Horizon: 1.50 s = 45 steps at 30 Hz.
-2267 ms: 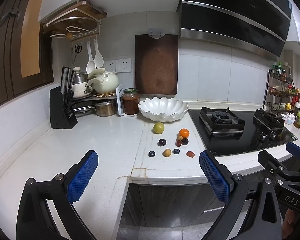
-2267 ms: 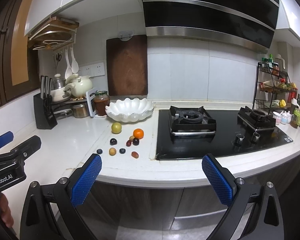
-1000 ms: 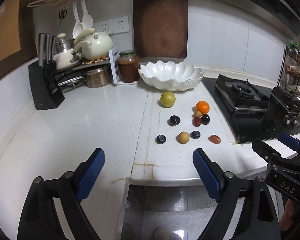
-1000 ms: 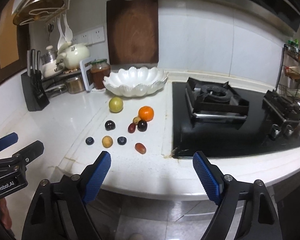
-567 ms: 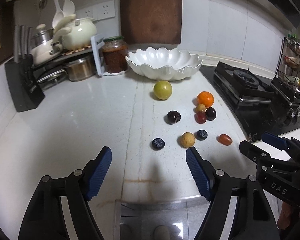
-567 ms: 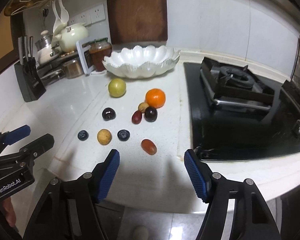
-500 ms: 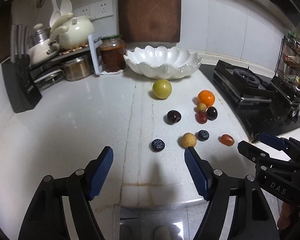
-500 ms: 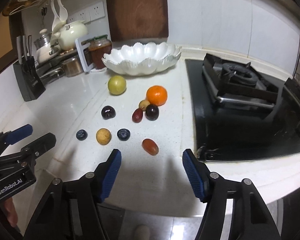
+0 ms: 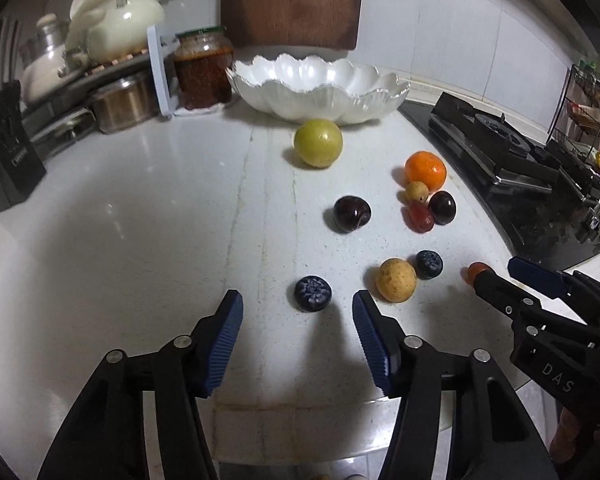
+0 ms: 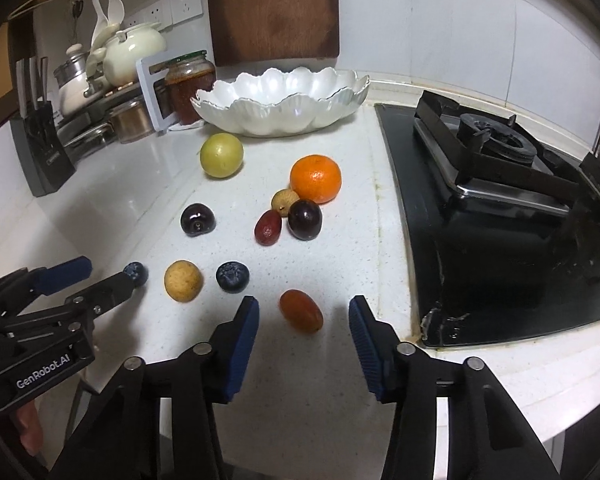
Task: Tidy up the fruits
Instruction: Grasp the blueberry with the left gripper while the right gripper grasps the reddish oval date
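Closing: left gripper (image 9: pixel 298 314) jaws are narrowing, still apart, pads touching nothing; a blueberry (image 9: pixel 312 293) lies on the counter just past the fingertips, in line with the gap.
Closing also: right gripper (image 10: pixel 304 316) jaws are narrowing, still apart; a reddish oval fruit (image 10: pixel 301 311) sits between the tips, clear of both pads.
Counter: white worktop (image 9: pixel 140 220) bears all the loose fruit; none is in the bowl as far as can be seen.
Bowl: white scalloped bowl (image 10: pixel 280 114) stands at the far side, in front of a wooden cutting board (image 10: pixel 274 8).
Near row: a tan round fruit (image 10: pixel 183 281) and a second blueberry (image 10: pixel 232 277) lie side by side, left of the reddish oval fruit.
Middle: a dark cherry (image 10: pixel 197 219) lies alone; to its right a cluster of a red date-like fruit (image 10: pixel 267 227), a dark plum-like fruit (image 10: pixel 305 219) and a small tan fruit (image 10: pixel 285 201).
Far: an orange (image 10: pixel 315 178) touches that cluster; a green-yellow fruit (image 10: pixel 221 155) lies left of it, near the bowl.
Right side: black gas hob (image 10: pixel 496 216).
Left side: jar (image 10: pixel 190 82) beside the bowl; knife block (image 10: pixel 40 148) further left.
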### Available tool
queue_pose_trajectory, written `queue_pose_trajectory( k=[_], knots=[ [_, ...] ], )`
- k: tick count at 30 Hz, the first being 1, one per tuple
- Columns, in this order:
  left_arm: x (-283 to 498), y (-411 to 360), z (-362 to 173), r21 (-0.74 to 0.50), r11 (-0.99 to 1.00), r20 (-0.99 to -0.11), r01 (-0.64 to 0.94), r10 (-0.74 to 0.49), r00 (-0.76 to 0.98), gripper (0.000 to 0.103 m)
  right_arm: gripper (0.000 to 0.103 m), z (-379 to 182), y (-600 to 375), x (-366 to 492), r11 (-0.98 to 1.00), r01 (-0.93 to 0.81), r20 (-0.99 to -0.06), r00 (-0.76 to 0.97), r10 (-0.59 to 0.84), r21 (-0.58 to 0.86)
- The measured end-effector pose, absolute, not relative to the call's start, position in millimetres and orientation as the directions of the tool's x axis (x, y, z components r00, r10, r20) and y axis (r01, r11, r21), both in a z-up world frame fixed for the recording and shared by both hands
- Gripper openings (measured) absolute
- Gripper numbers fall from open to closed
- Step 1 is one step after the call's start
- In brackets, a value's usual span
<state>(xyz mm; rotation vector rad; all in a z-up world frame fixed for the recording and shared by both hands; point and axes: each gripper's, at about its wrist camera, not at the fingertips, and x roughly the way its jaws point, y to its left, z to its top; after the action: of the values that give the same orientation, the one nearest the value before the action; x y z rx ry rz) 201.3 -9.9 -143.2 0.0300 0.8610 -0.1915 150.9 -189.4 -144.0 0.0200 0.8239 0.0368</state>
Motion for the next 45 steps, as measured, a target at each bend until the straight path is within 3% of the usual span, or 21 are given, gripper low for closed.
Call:
queue_pose_trajectory(
  k=[7, 19, 33, 45],
  knots=[
    [207.6, -13.2, -150.1, -0.071, 0.978, -0.764, 0.195, -0.179, 0.620, 0.047, 0.045, -149.7, -189.6, 156.0, 1.000, -0.020, -0.740, 0.672, 0.030, 0.023],
    [212.7, -18.5, -153.9, -0.055, 0.976, -0.765, 0.209, -0.176, 0.619, 0.024, 0.023, -154.7, -188.3, 163.3, 0.998, -0.054, -0.748, 0.661, 0.058, 0.029],
    [208.3, -15.5, -140.4, -0.088, 0.975, -0.752, 0.205, -0.200, 0.628, 0.023, 0.021, -145.8, -190.3, 160.9, 0.998, -0.051, -0.748, 0.661, 0.060, 0.035],
    [207.9, -23.3, -103.3, -0.103, 0.990, -0.714, 0.101, -0.144, 0.685, 0.023, 0.021, -104.1, -199.4, 176.3, 0.981, -0.177, -0.684, 0.707, 0.181, 0.077]
  ],
)
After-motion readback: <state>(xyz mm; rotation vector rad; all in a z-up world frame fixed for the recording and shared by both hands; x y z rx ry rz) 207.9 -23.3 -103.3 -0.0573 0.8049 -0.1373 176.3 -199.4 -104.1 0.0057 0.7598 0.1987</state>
